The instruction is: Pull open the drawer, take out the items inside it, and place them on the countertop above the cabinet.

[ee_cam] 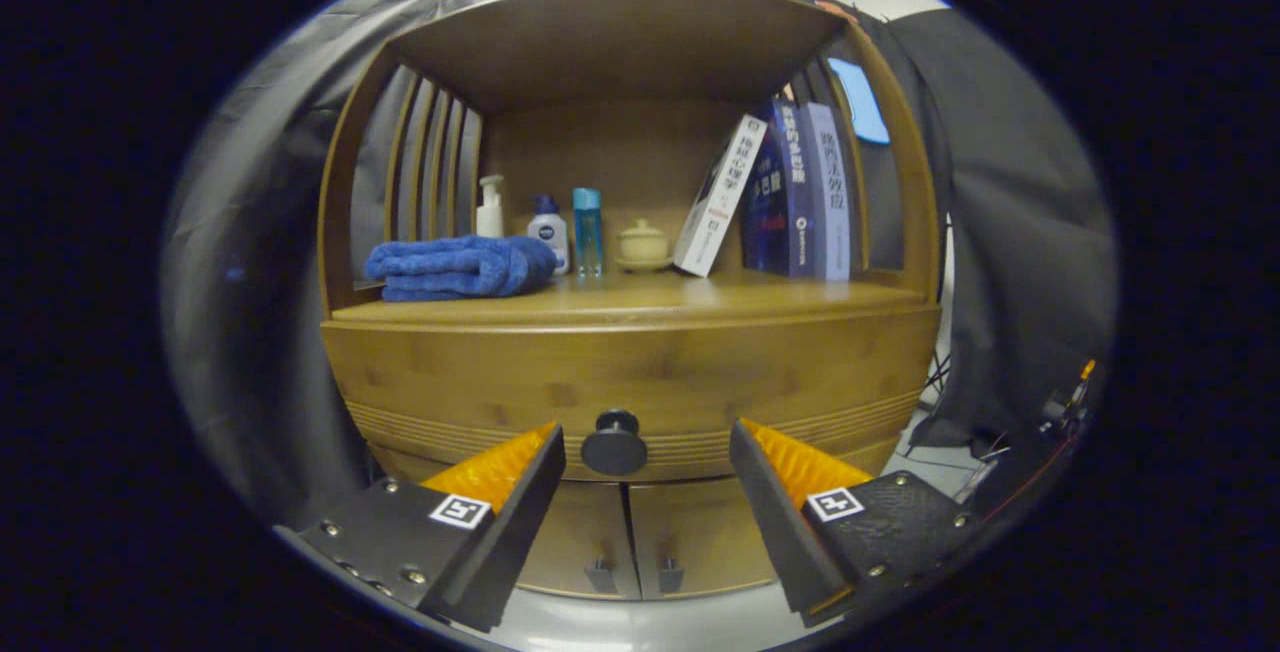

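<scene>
drawer point(640, 377): wooden, closed | knob point(614, 442): dark, round, front centre

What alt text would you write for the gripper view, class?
The open gripper faces a shut wooden drawer, its round knob between the fingers but untouched. On the countertop above sit a folded blue towel, bottles, a small jar and books.

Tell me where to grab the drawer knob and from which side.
Close the gripper on the round knob, approaching straight from the front. It juts out from the closed drawer front on a short neck, lying between and just beyond the open fingers, slightly nearer the left one.
</scene>
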Tool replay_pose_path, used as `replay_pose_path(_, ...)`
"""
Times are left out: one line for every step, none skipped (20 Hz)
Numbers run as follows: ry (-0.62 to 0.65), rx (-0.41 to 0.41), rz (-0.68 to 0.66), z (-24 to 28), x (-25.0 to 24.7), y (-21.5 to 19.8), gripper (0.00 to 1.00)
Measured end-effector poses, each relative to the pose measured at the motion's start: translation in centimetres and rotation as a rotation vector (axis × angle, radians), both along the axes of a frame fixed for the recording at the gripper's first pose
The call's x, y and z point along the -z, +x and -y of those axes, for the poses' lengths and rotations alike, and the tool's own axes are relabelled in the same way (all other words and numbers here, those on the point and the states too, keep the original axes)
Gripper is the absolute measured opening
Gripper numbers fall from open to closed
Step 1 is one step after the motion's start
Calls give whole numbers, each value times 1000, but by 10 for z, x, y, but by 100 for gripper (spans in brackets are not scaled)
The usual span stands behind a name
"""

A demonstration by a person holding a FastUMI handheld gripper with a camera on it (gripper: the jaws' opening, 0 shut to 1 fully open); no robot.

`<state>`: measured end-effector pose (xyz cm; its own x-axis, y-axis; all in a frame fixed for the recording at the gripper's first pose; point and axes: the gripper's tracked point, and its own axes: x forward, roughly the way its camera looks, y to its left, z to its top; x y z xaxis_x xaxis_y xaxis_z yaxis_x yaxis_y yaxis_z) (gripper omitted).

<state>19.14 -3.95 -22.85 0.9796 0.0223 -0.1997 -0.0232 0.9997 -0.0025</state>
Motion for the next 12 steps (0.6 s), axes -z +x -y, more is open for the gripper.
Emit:
replay_pose_path(-2, -7, -3, -3, 4, 7, 99)
replay_pose_path(-6, -13, -6, -7, 7, 14, 99)
replay_pose_path(2, -25, -14, -12, 12, 23, 99)
replay_pose_path(13, -35, -10, -16, 12, 28, 82)
replay_pose_path(-8, -11, 4, -14, 11, 32, 66)
replay_pose_path(-16, -12, 28, -15, 6, 38, 50)
replay_pose_path(-34, -19, 0, -17, 17, 34, 50)
replay_pose_path(-52, -19, -40, -18, 24, 32, 50)
replay_pose_path(-46, -15, -47, -18, 31, 34, 51)
replay_pose_path(-22, -16, -42, -17, 32, 37, 52)
replay_pose_path(21, -19, -35, -18, 28, 37, 53)
replay_pose_path(51, -26, -17, -19, 21, 37, 53)
